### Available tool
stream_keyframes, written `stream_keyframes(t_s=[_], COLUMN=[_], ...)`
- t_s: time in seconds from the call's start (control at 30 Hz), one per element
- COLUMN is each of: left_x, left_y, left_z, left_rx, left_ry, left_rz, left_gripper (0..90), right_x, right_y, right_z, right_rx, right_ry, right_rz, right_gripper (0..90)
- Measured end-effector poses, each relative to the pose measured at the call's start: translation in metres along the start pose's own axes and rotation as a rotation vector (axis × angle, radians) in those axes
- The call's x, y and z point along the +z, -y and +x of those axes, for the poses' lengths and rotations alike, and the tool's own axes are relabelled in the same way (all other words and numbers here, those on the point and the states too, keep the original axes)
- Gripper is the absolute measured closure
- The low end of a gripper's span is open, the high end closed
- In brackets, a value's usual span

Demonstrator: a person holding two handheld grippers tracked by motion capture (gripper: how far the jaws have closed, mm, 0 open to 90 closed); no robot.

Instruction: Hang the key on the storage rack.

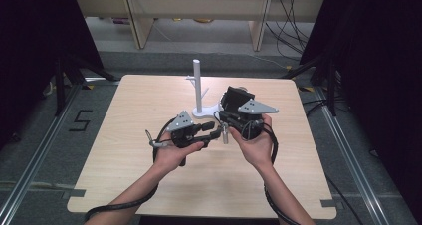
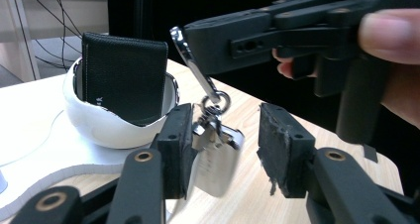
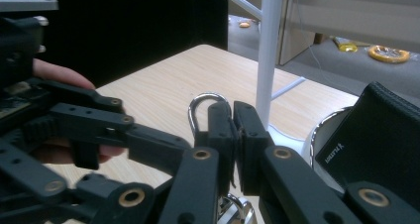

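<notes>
Keys and their clip are the work in hand, held in the air above the middle of the table (image 1: 124, 185), just in front of the white stand (image 1: 197, 85) near its far edge.

From the high view, the left gripper (image 1: 215, 134) and the right gripper (image 1: 222, 130) meet tip to tip, with the keyring (image 1: 225, 134) dangling between them as a small pale shape.

Seen from the left gripper view, the left gripper (image 2: 225, 149) has its jaws partly open around a flat silver key (image 2: 216, 159); the key lies against one pad while the other pad stands clear, so nothing is pinched yet. Above, the other gripper's jaws carry the metal clip (image 2: 190, 58), from which a ring (image 2: 218, 102) and the key hang loosely. A white bowl (image 2: 114, 122) holding a black wallet (image 2: 124, 78) sits behind.

In the right gripper view, the right gripper (image 3: 233, 135) is closed tight on the steel clip (image 3: 200, 107), its loop poking up beside the pads.

My reading: the bunch is light, rigid and slick, and it swings freely on the ring. The flat key faces look the surest place to clamp, square across the blade, not on the rounded ring.
</notes>
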State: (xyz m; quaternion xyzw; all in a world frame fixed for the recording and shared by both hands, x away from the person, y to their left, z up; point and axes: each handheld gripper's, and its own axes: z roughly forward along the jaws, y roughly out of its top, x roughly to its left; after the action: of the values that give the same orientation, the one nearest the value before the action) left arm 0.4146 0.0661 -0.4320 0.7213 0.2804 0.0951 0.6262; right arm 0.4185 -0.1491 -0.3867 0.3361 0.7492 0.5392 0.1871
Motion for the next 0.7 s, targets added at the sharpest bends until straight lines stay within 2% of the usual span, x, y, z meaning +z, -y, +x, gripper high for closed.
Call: stream_keyframes(t_s=[0.1,0.13,0.2,0.23,0.3,0.5,0.63,0.67,0.7], left_x=[0.0022,0.0027,0.0033,0.0037,0.0045,0.0057,0.0054,0.0061,0.0050], left_y=[-0.0001,-0.0003,-0.0006,-0.0008,-0.0010,-0.0017,-0.0017,-0.0012,-0.0014], left_z=[0.0023,0.0030,0.0030,0.0030,0.0030,0.0034,0.0037,0.0043,0.0038], left_rx=[-0.017,-0.024,-0.035,-0.036,-0.043,-0.064,-0.062,-0.059,-0.052], left_ry=[-0.007,-0.004,-0.005,-0.005,-0.002,0.009,0.005,0.017,0.007], left_rz=[-0.005,-0.009,-0.010,-0.010,-0.013,-0.025,-0.021,-0.029,-0.017], left_gripper=[61.5,62.8,65.2,65.9,67.0,73.3,77.5,78.4,79.5], right_x=[0.0012,0.0018,0.0013,0.0014,0.0023,0.0022,0.0021,0.0021,0.0020], right_y=[-0.0003,-0.0004,-0.0002,-0.0004,0.0002,0.0007,0.0012,0.0010,0.0008], right_z=[0.0011,0.0009,0.0028,0.0018,0.0038,0.0059,0.0076,0.0071,0.0062], right_rx=[-0.005,-0.021,-0.005,-0.027,-0.005,-0.014,0.003,-0.007,-0.017], right_ry=[-0.014,-0.018,-0.012,-0.008,-0.026,-0.017,-0.020,-0.017,-0.013], right_rz=[0.010,0.008,0.011,0.005,0.009,0.014,0.011,0.008,0.004], right_gripper=[88.0,88.0,88.0,88.0,88.0,88.0,88.0,88.0,88.0])
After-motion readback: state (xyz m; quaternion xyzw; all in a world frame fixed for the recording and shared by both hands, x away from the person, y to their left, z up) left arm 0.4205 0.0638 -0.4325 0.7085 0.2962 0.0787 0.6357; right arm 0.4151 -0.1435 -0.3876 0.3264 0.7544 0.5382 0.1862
